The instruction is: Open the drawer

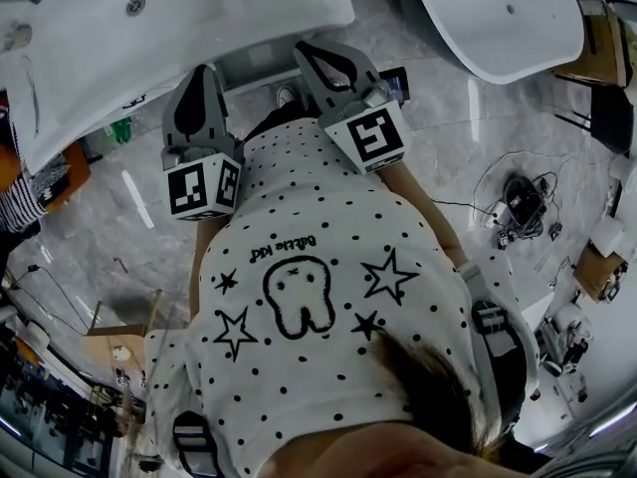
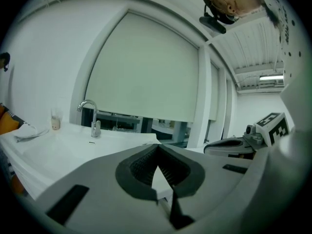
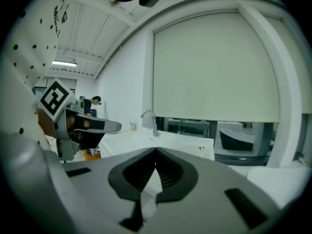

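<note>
Two grippers: left gripper (image 2: 157, 147), right gripper (image 3: 155, 151); two basins: left basin (image 1: 214, 13), right basin (image 1: 463, 23); one tap (image 2: 95, 127); one blind (image 2: 146, 67).

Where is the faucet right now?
In the left gripper view, the faucet stands at the left on the white sink counter, beyond the closed left tongs and just right of a small cup.
</note>
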Tool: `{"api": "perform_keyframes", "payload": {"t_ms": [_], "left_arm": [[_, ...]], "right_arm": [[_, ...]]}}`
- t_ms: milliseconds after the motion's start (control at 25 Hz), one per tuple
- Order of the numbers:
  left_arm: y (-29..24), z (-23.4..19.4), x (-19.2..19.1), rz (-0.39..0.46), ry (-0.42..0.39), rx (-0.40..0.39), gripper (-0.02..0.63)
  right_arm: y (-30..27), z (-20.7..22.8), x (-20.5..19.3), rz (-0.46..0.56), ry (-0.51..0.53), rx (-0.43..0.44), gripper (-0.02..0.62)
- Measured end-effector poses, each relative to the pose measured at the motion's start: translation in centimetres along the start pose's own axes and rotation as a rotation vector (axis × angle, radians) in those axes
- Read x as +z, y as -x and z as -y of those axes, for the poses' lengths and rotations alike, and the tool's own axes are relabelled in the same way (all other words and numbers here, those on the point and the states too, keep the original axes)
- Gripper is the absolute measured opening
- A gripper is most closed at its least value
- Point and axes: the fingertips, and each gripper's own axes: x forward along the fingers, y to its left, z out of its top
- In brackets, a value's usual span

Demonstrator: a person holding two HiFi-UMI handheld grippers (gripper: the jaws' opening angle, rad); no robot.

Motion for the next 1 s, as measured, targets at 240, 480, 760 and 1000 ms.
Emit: {"api": "perform_keyframes", "payload": {"t_ms": [240,480,760,1000], "left_arm": [[-0.1,1.0,0.1,0.002,-0.01,0.018,0.005],[-0.4,2.1,0.6,0.018,0.014,0.05,0.005],[-1.5,5.1,1.0,0.013,0.004,0.04,0.005],[-1.6,7.6,0.8,0.01,-0.007,0.037,0.005]], "right_arm": [[0.4,0.6,-0.5,-0.004,0.018,0.008,0.014],[1.3,2.0,-0.3,-0.006,0.03,0.017,0.014],[2.6,2.6,0.4,-0.017,0.119,0.074,0.014],[3.9,3.4,0.4,-0.006,0.156,0.092,0.014]]}}
